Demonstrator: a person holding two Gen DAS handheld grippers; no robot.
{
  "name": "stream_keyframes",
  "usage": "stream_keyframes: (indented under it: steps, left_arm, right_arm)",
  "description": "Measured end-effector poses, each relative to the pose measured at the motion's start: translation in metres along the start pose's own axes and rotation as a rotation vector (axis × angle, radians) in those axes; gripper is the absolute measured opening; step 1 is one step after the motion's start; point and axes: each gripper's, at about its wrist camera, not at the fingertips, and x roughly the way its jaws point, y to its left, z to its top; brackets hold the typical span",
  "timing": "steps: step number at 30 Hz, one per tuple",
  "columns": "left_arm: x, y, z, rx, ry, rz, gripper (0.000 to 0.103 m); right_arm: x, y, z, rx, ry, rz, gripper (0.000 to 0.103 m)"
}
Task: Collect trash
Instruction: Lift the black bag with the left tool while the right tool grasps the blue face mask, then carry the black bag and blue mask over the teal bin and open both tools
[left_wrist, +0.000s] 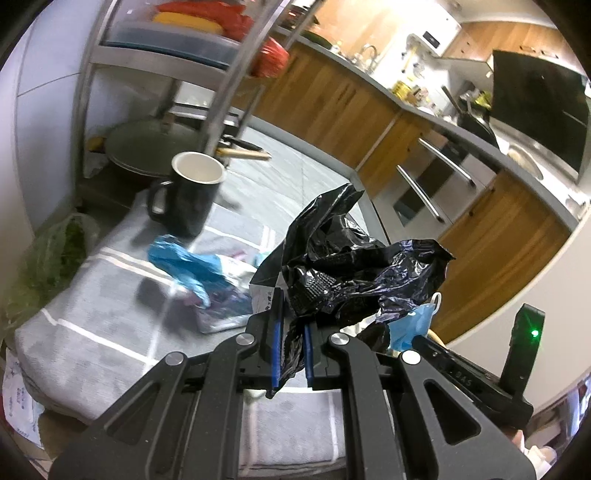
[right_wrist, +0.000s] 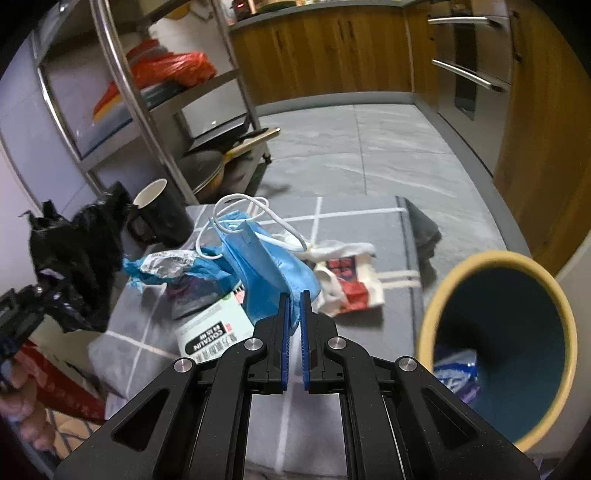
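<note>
Fingers of the right gripper are clamped on the lower edge of a blue mask, lifted clear of the grey cloth; those of the left gripper are pinched on a crumpled black bag, held up at centre frame in the left view. Risk one: the mask is caught only by a thin fold, and its white loops hang free toward the upper centre, so a quick swing could shake it loose or snag a loop on the litter below. Risk two: the bag is bunched, its mouth not visibly open, so anything dropped toward it may miss. A bin stands at lower right of the right view, some wrapper already inside; it looks the likelier target. Remaining trash on the cloth: a blue wrapper, a white packet and a red-and-white wrapper. Obstacles: a black mug stands upright just beyond the litter, near the bag, and could be knocked over; a steel rack rises behind it at upper left.
</note>
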Motion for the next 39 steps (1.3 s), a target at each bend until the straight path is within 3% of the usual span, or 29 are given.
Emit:
stream_keyframes:
  steps: [14, 26, 39]
  left_arm:
    - [0.035, -0.070, -0.025, 0.079, 0.105, -0.103, 0.008]
    - [0.083, -0.137, -0.060, 0.118, 0.239, -0.213, 0.008]
    - [0.142, -0.192, -0.103, 0.095, 0.383, -0.339, 0.008]
  right_arm:
    - [-0.042, -0.054, -0.032, 0.110, -0.044, -0.040, 0.006]
    - [-0.075, -0.132, -0.064, 0.310, -0.070, -0.118, 0.006]
    - [-0.073, -0.189, -0.095, 0.469, -0.030, -0.183, 0.006]
